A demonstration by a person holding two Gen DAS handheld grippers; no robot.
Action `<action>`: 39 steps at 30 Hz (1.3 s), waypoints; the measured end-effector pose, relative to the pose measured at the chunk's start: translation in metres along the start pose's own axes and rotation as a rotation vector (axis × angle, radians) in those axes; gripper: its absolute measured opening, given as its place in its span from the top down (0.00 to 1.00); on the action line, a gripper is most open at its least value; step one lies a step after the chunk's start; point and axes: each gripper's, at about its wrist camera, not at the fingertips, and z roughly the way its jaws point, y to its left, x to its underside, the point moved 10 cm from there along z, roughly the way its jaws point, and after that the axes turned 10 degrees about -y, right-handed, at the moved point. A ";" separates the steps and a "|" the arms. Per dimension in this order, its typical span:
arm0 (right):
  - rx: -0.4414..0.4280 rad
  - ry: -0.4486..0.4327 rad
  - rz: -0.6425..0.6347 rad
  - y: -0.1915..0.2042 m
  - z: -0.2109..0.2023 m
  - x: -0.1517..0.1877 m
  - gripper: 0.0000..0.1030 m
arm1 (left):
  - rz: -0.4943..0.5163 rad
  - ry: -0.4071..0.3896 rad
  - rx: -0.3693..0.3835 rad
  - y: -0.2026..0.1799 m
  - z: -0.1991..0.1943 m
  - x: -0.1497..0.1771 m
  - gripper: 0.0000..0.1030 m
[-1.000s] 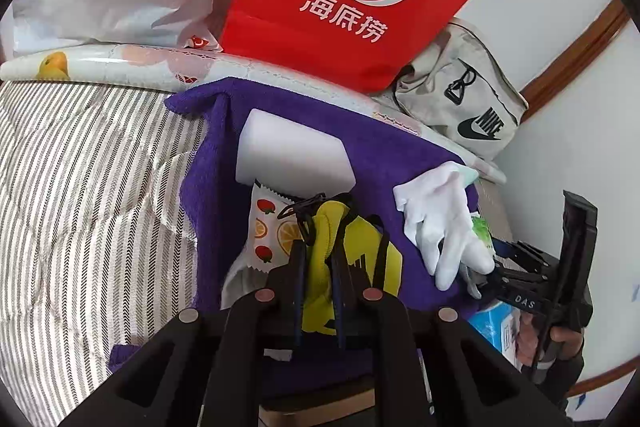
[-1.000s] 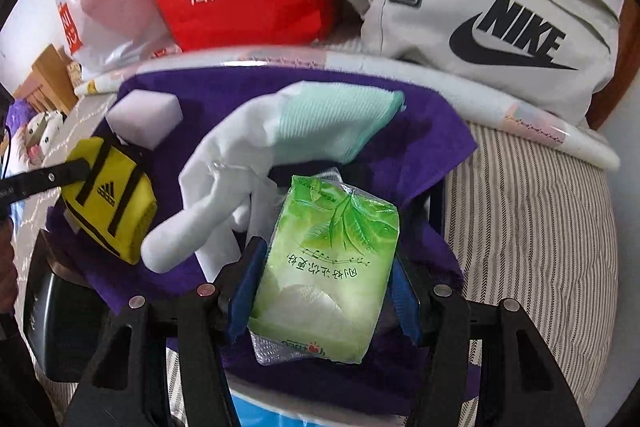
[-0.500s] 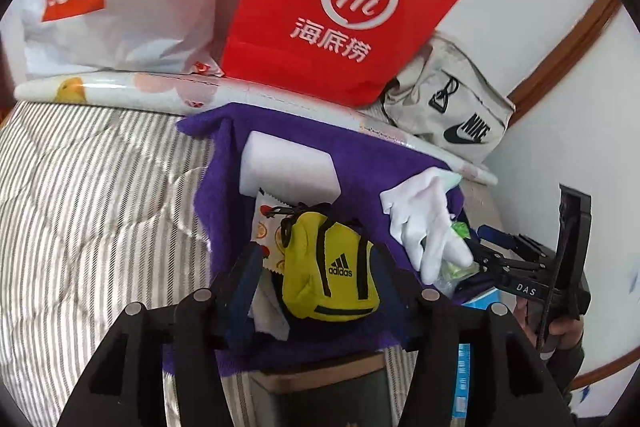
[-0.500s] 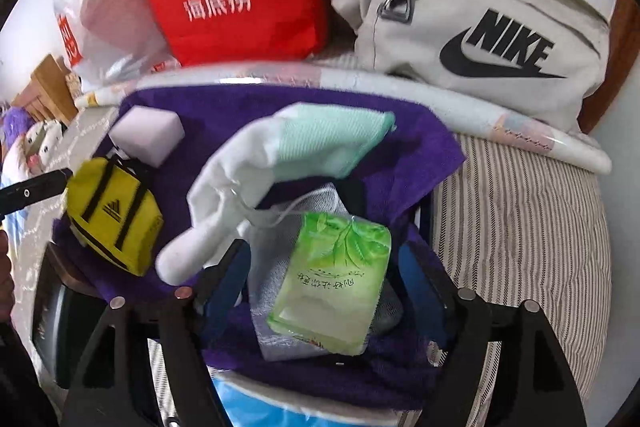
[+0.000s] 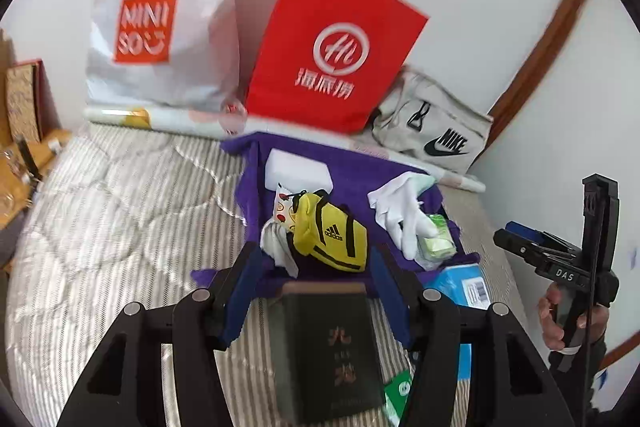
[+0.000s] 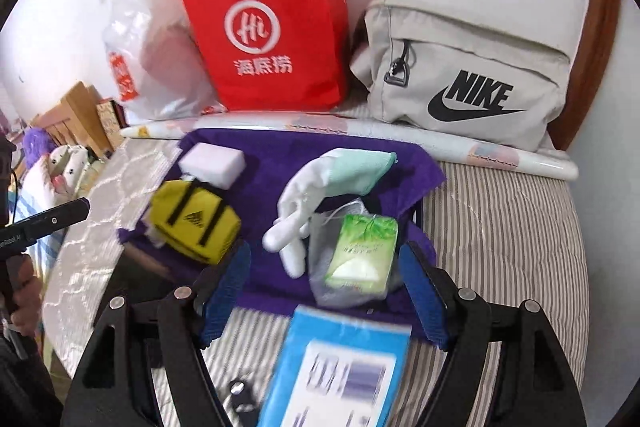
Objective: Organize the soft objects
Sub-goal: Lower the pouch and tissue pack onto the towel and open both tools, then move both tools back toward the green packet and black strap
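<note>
A purple towel [image 5: 352, 169] [image 6: 280, 163] lies on the striped bed. On it rest a white sponge block [image 5: 298, 167] [image 6: 212, 161], a yellow Adidas mini bag [image 5: 330, 231] [image 6: 194, 223], a white glove [image 5: 396, 207] [image 6: 320, 183] and a green tissue pack [image 5: 438, 237] [image 6: 362, 251] on a clear pouch. My left gripper [image 5: 316, 267] is open and empty, just short of the yellow bag. My right gripper [image 6: 324, 267] is open and empty, with its fingers either side of the tissue pack's near end.
A red paper bag [image 5: 332, 55] [image 6: 268, 27], a white Miniso bag [image 5: 160, 27] and a beige Nike bag [image 6: 468, 83] stand at the wall behind a rolled mat [image 6: 500, 151]. A dark book [image 5: 332, 339] and a blue box [image 6: 336, 367] lie near the towel's front edge.
Both grippers opened and let go: the left released the yellow bag, the right the tissue pack. Both then pulled back and up from the towel.
</note>
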 end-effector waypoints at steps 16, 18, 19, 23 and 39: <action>-0.048 -0.070 -0.002 0.039 -0.116 0.070 0.26 | -0.023 -0.008 0.122 -0.038 -0.101 0.068 0.47; -0.049 -0.066 -0.001 0.041 -0.122 0.080 0.26 | -0.020 0.006 0.122 -0.041 -0.105 0.082 0.47; -0.051 -0.062 0.001 0.042 -0.124 0.085 0.26 | -0.016 0.009 0.120 -0.041 -0.105 0.088 0.47; -0.027 -0.035 0.016 0.041 -0.123 0.111 0.26 | 0.024 0.016 0.067 -0.038 -0.108 0.110 0.47; -0.072 0.091 -0.113 0.074 -0.063 0.196 0.54 | -0.040 0.158 0.024 -0.002 -0.063 0.173 0.47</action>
